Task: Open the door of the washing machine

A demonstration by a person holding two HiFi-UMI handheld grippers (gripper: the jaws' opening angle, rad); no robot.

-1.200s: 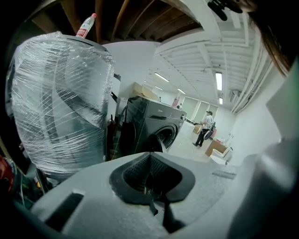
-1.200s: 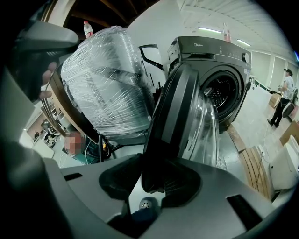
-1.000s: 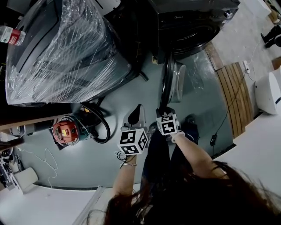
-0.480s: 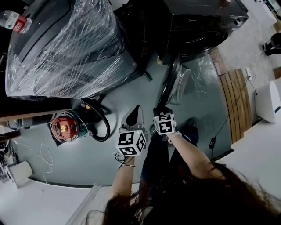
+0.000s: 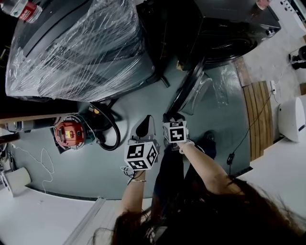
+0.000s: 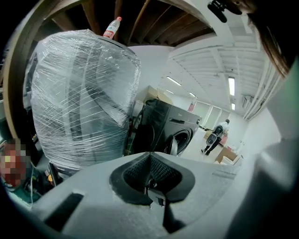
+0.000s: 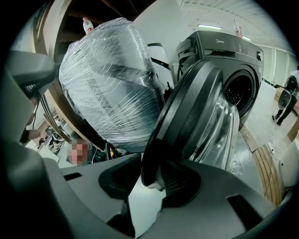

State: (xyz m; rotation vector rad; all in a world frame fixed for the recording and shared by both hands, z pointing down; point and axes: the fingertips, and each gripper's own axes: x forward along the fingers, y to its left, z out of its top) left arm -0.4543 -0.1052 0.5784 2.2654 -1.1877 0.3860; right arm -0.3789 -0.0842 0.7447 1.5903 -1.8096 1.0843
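Washer (image 5: pixel 224 28) sat at top right of head view. Door (image 5: pixel 187 91) was open, swung well out from the drum mouth. From above it showed edge-on: a dark band w/ long axis running diag. from hinge end at washer, down-left to free edge near the person. Glass bowl bulged off its right face, on the side toward the wood planks (image 5: pixel 258 110).

Right gripper (image 5: pixel 173 117) was clamped on door's free edge. In right gripper view the jaws sat one each side of the dark rim. Door (image 7: pixel 187 116) stood upright there, rising up-right toward washer (image 7: pixel 233 60), w/ drum mouth visible past it.

Left gripper (image 5: pixel 146 127) hung just beside the right one, to its left, touching nothing. In left gripper view its jaws were pressed together w/ nothing btwn them.

Wrapped appliance (image 5: pixel 76 48) stood left of washer, bottle (image 5: pixel 21 9) on top. Red machine (image 5: pixel 69 134) w/ black hose (image 5: pixel 109 136) lay on floor left of grippers. Bkgd of left gripper view: a person (image 6: pixel 217 135) far off past washer.
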